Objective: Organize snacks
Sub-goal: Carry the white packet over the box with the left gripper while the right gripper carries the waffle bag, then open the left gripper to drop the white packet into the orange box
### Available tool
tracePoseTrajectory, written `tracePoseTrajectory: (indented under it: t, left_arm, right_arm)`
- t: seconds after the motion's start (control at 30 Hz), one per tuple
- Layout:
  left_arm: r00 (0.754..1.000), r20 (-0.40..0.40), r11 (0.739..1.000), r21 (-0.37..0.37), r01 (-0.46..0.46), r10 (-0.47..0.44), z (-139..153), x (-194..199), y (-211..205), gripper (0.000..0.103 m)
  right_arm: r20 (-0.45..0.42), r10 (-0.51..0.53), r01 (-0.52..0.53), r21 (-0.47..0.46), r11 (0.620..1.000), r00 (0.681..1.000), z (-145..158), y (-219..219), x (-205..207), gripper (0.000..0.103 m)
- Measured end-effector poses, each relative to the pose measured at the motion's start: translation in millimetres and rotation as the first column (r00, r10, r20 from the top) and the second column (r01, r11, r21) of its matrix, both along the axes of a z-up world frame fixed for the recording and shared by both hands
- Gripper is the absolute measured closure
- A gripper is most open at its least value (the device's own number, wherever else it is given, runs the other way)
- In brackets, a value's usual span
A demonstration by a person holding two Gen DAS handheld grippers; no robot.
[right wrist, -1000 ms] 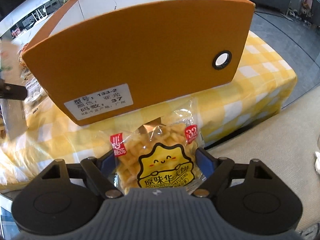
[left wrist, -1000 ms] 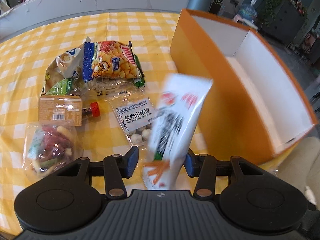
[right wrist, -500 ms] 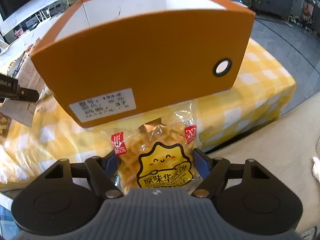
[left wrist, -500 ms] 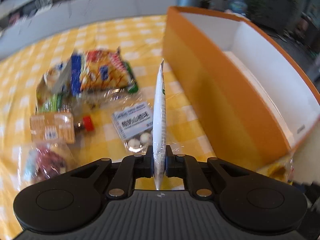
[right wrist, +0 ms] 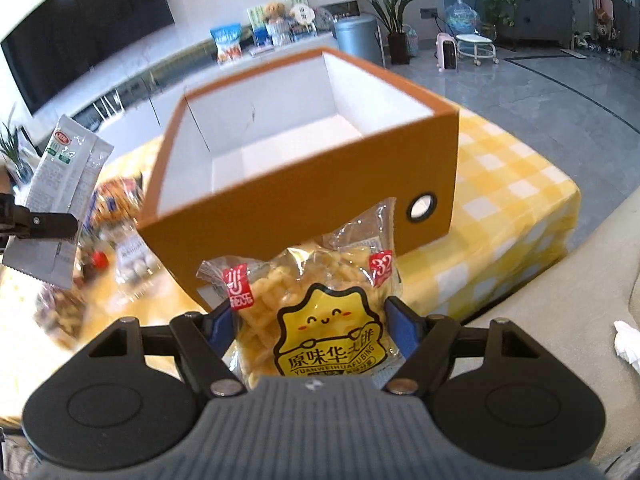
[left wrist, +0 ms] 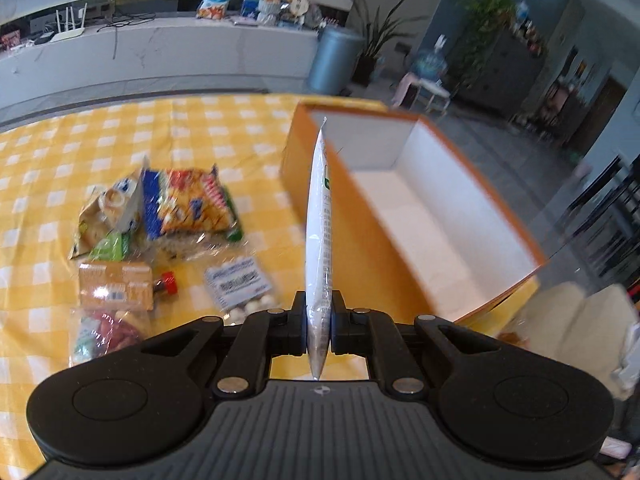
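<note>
Two packets held aloft, the box ahead of both. The left gripper [left wrist: 319, 330] is clamped flat on a thin white sachet [left wrist: 319, 240], seen edge-on in its own view; the sachet's long axis runs straight forward from the jaws, its far tip lying over the near-left corner of the orange box [left wrist: 516, 224]. In the right wrist view the same sachet [right wrist: 60, 184] appears at far left, clear of the cloth and left of the box [right wrist: 304, 200]. The right gripper [right wrist: 316, 330] holds a yellow waffle pack [right wrist: 320, 312] across its width, blue pads pressing both edges; its jaws have just been closing a little on the pack. The pack hangs in front of the box's short end wall, below the rim. The box stands empty on the checked cloth [left wrist: 224, 128], its long axis running away from the left gripper and to its right. Judged from this, the left load is nearer the opening and needs only a short shift rightward; the right load must first rise over the end wall. The remaining snacks [left wrist: 172, 224] lie in a cluster left of the box.
</note>
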State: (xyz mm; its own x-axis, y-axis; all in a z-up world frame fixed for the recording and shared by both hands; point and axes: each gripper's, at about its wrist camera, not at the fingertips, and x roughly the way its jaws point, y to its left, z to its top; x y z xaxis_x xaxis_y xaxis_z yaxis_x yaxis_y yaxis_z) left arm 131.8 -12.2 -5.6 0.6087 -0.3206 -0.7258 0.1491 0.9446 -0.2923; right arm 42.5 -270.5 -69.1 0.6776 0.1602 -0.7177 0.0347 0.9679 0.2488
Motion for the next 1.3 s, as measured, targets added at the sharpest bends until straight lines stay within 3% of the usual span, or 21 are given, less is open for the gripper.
tracePoseTrajectory:
  t: [0.1,0.27,0.43,0.53,0.83,0.9,0.97,1.0,1.03,1.07,1.2,1.3]
  left_arm:
    - [0.999,0.01,0.997,-0.067,0.042,-0.042,11,9,-4,0.092]
    - [0.996,-0.05,0.972,-0.224,0.067,-0.08,9,41,-18,0.092]
    - [0.995,-0.085,0.942,-0.334,0.025,-0.056,-3,61,-37,0.092]
    - [0.993,-0.117,0.934,-0.355,-0.034,-0.008,-15,70,-49,0.092]
    - [0.986,-0.165,0.943,-0.327,-0.06,0.005,-48,88,-74,0.09]
    - [0.989,-0.144,0.966,-0.251,-0.065,0.03,-47,84,-78,0.081]
    - [0.994,-0.108,0.979,-0.196,-0.046,0.025,-41,77,-79,0.059]
    - [0.996,-0.091,0.98,-0.198,-0.014,-0.005,-37,73,-78,0.054]
    - [0.997,-0.079,0.98,-0.197,0.01,-0.026,-32,68,-76,0.039]
    - [0.998,-0.064,0.982,-0.187,0.016,-0.029,-26,61,-74,0.033]
    - [0.999,0.037,0.995,-0.097,0.013,-0.009,-1,29,-62,0.033]
    - [0.998,0.065,0.998,-0.065,-0.02,0.024,9,10,-47,0.033]
  right_arm:
    - [0.031,-0.024,0.024,0.014,1.0,0.999,6,-4,-3,0.029]
    - [0.037,-0.046,0.045,0.035,0.998,0.998,6,-7,-4,0.029]
    - [0.043,-0.046,0.044,0.059,0.997,0.998,4,-11,-2,0.029]
    - [0.043,-0.048,0.045,0.075,0.996,0.998,1,-15,-2,0.029]
    - [0.044,-0.059,0.055,0.093,0.994,0.997,-3,-23,-2,0.029]
    - [0.038,-0.061,0.057,0.085,0.995,0.997,-4,-23,-1,0.029]
    - [0.035,-0.065,0.062,0.077,0.995,0.997,-6,-23,0,0.029]
    - [0.035,-0.066,0.063,0.075,0.995,0.997,-6,-23,0,0.029]
    - [0.035,-0.067,0.064,0.076,0.995,0.997,-6,-23,0,0.029]
    - [0.036,-0.068,0.066,0.077,0.995,0.997,-6,-23,0,0.029]
    - [0.056,-0.072,0.068,0.064,0.996,0.996,-3,-23,-2,0.029]
    - [0.09,-0.074,0.068,0.067,0.995,0.993,6,-22,-10,0.029]
